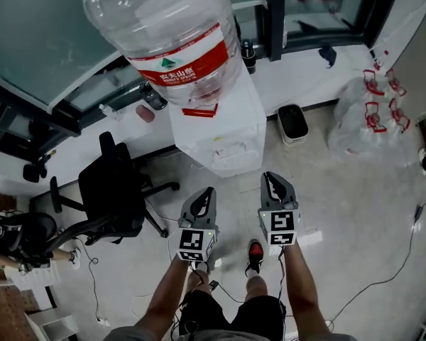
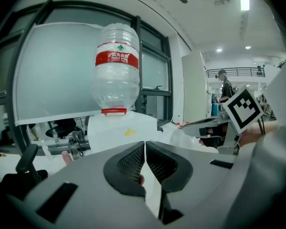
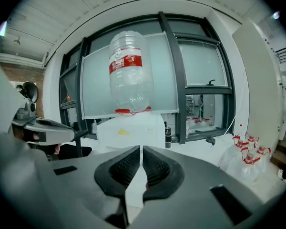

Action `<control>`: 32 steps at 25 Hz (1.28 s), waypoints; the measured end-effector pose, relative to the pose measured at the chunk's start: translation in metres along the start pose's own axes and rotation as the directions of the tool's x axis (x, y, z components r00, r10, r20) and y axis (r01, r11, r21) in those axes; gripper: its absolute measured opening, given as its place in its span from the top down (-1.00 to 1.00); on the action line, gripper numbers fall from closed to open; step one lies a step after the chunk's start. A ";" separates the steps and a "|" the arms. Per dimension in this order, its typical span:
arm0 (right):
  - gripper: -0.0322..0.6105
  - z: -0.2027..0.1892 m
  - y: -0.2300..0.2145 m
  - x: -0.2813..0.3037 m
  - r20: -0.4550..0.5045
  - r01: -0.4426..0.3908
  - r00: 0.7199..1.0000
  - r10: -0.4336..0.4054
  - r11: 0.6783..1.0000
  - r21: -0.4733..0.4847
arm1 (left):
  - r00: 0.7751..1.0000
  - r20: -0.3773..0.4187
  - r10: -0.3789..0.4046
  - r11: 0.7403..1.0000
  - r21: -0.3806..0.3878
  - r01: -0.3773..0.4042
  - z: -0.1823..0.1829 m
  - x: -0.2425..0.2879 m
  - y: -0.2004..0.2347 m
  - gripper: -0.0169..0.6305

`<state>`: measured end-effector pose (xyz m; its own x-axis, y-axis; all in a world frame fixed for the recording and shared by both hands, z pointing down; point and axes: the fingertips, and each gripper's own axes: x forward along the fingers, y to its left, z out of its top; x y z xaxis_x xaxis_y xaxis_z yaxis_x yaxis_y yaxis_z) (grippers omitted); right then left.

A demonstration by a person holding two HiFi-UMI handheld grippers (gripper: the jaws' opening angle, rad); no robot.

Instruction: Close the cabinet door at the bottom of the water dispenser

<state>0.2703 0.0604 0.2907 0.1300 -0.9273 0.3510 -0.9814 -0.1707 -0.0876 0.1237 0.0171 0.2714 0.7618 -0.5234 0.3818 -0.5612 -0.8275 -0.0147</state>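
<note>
The white water dispenser [image 1: 220, 130] stands by the window with a clear, red-labelled bottle [image 1: 170, 41] upside down on top. From above, its bottom cabinet door is hidden. My left gripper [image 1: 202, 203] and right gripper [image 1: 277, 189] are held side by side in front of the dispenser, apart from it. Both are shut with nothing between the jaws. In the left gripper view the shut left gripper [image 2: 145, 151] covers the lower part of the dispenser [image 2: 119, 132]. The right gripper view shows the same: the right gripper [image 3: 141, 159] hides the lower part of the dispenser [image 3: 131, 130].
A black office chair [image 1: 117, 190] stands left of the dispenser. A small bin [image 1: 292, 123] and clear bags of empty bottles [image 1: 366, 116] sit to its right. A white box [image 1: 309, 239] and cables [image 1: 390, 268] lie on the floor. A person [image 2: 225, 87] stands far off.
</note>
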 end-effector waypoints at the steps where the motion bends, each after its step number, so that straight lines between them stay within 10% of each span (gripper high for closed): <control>1: 0.81 0.012 0.003 -0.006 0.012 -0.006 1.000 0.006 1.000 -0.014 | 1.000 0.010 0.007 1.000 0.000 -0.007 0.010 -0.005 0.001 0.85; 13: 0.82 0.103 0.045 -0.087 0.097 -0.016 0.995 0.030 0.989 -0.144 | 0.991 0.086 0.098 0.995 -0.022 -0.097 0.083 -0.091 0.014 0.85; 32: 0.82 0.131 0.072 -0.192 0.166 -0.049 0.984 0.069 0.991 -0.122 | 0.966 0.195 0.169 0.986 -0.037 -0.165 0.124 -0.191 -0.003 0.85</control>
<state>0.1935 0.1820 0.0945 0.0834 -0.9794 0.1841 -0.9965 -0.0831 0.0097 0.0203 0.0945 0.0841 0.7041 -0.6853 0.1860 -0.6908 -0.7217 -0.0438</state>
